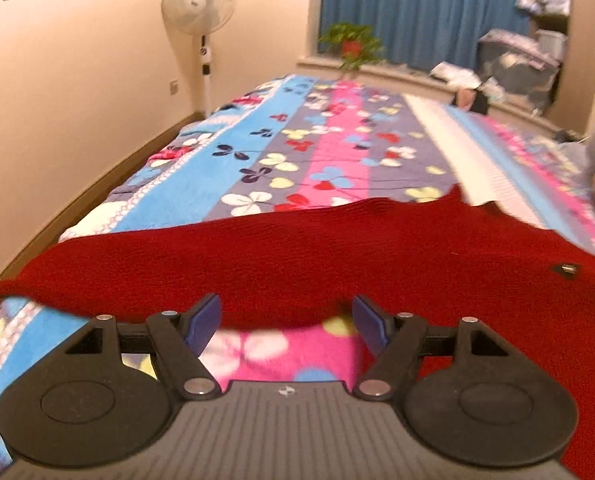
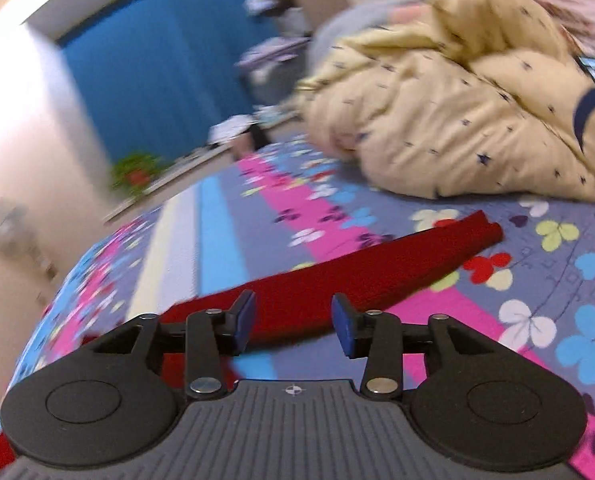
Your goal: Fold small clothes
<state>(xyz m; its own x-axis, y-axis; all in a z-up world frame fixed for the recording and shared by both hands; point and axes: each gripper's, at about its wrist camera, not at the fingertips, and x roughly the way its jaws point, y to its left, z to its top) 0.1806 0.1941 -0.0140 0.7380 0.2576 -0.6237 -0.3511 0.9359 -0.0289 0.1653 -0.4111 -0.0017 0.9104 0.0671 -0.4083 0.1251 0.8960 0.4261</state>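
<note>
A dark red knit garment lies spread across the flowered bedspread. My left gripper is open, its blue pads either side of the garment's near edge, with nothing between them. In the right wrist view a red sleeve stretches away to the upper right over the bedspread. My right gripper is open just in front of the sleeve's near edge, holding nothing.
A cream padded jacket is heaped at the far right. A white striped cloth lies beyond the red garment. A standing fan, a potted plant and blue curtains are behind the bed.
</note>
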